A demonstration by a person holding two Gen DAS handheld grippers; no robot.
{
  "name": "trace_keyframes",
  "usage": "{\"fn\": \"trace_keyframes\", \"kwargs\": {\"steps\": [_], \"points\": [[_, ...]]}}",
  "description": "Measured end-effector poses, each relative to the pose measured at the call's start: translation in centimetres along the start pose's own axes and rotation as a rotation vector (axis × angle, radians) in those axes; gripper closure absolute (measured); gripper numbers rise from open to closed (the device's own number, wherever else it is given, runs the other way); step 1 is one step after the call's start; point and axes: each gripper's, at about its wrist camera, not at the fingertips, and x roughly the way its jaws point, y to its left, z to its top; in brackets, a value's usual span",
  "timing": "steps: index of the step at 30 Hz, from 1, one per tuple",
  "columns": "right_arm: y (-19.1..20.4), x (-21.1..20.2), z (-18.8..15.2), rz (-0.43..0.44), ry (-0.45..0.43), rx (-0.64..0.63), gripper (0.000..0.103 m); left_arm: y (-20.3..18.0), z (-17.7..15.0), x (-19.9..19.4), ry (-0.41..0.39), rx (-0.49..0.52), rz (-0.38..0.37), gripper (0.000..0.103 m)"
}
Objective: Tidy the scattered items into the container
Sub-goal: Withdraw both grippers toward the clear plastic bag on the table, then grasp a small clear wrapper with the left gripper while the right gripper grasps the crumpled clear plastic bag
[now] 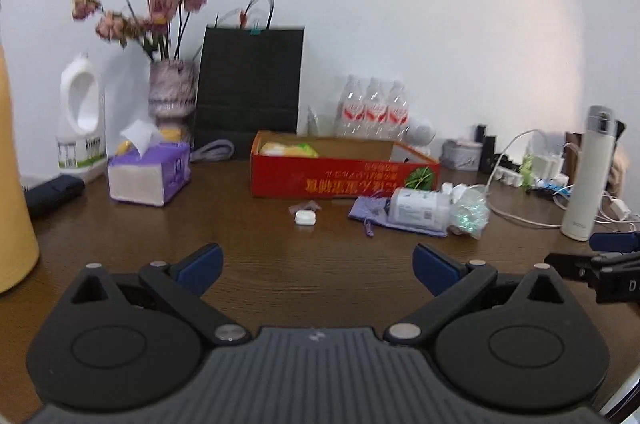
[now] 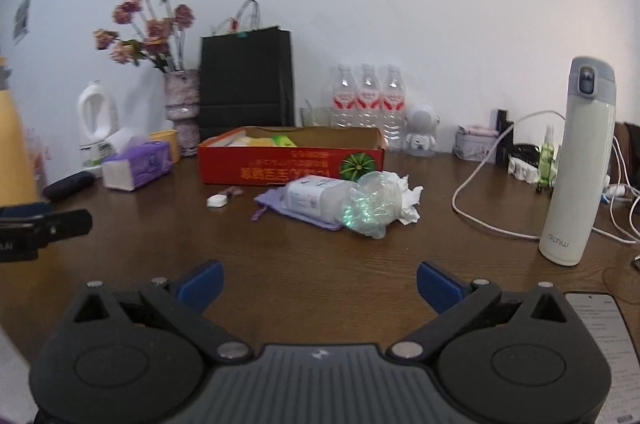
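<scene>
A red cardboard box (image 1: 344,178) (image 2: 288,168) stands open on the brown table, with yellow and green items inside. In front of it lie a small white case (image 1: 305,217) (image 2: 217,201), a white packet (image 1: 418,206) (image 2: 314,198) on a purple pouch (image 1: 368,210) (image 2: 272,202), a crumpled clear wrapper (image 1: 468,214) (image 2: 370,206) and white tissue (image 2: 410,200). My left gripper (image 1: 318,266) is open and empty, short of these items. My right gripper (image 2: 320,284) is open and empty too, and also shows at the left wrist view's right edge (image 1: 612,256).
A purple tissue box (image 1: 150,172) (image 2: 138,164), flower vase (image 1: 172,96), black bag (image 1: 250,88), white jug (image 1: 80,120) and water bottles (image 2: 366,100) stand at the back. A white flask (image 2: 576,164), cables (image 2: 492,192) and a phone (image 2: 600,332) are at the right. A yellow bottle (image 1: 12,164) stands at the left.
</scene>
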Motion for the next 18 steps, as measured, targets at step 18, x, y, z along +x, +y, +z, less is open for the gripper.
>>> {"fn": "trace_keyframes", "kwargs": {"steps": [18], "points": [[-6.2,19.4,6.3,0.013,0.151,0.109,0.036,-0.5,7.0,21.3,0.176,0.109,0.014,0.028]]}}
